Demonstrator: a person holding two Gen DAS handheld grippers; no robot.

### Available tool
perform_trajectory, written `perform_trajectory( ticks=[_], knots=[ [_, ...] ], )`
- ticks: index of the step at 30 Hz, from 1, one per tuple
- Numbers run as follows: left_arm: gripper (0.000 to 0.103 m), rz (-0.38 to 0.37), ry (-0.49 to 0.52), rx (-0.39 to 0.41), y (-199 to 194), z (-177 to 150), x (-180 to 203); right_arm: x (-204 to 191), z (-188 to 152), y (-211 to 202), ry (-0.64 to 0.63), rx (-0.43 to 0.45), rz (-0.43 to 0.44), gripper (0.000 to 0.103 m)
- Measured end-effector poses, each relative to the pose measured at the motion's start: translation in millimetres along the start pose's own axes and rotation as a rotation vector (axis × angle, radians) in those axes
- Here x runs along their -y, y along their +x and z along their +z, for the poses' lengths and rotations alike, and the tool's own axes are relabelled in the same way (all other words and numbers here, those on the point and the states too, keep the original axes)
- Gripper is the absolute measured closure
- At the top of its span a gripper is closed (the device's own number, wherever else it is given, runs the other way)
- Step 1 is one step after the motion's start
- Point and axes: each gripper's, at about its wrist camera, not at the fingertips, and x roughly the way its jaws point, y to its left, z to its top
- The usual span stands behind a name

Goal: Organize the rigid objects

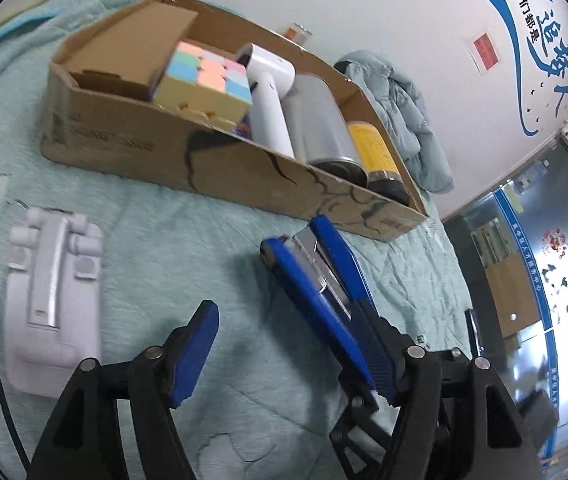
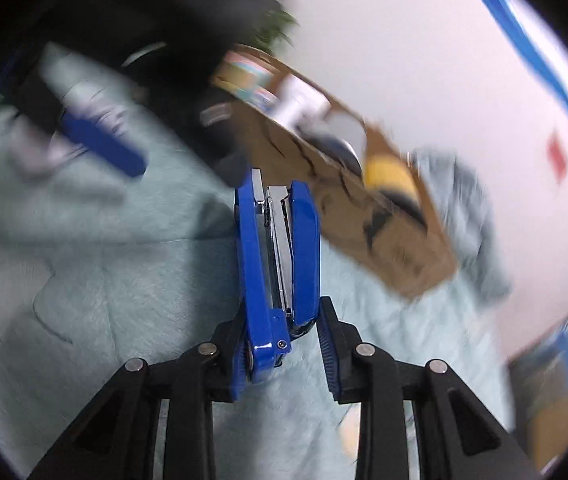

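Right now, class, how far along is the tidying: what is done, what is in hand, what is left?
Done: the cube, white gadget, silver can and yellow can lie in the box. In hand: the right gripper is shut on the stapler, outside the box; the left gripper is open. Left: the stapler and the white stand on the blanket need boxing.

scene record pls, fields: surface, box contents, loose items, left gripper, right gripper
surface: teal quilted cloth
box contents: cardboard box holds pastel cube, white handheld device, silver can, yellow can
loose items: white folding stand on cloth
left gripper: open, empty
right gripper: shut on blue stapler, near box
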Motion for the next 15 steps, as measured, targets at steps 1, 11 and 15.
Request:
perform_trajectory(
  ticks=[1,11,15],
  knots=[
    [0.031,0.008,0.006,0.001,-2.2,0.6,-1.0,-4.4,-0.7,-5.5,-0.039,0.029,0.009,0.069],
    [0.027,-0.037,-0.003,-0.124,20.6,-11.4,-1.9,40.6,-15.7,-12.8,0.328,0.026,0.457,0.032],
    [0.027,-0.026,-0.025,-0.162,33.1,-16.2,-0.8,44.7,-18.7,1.9,0.372,-0.031,0.511,0.033]
  ],
)
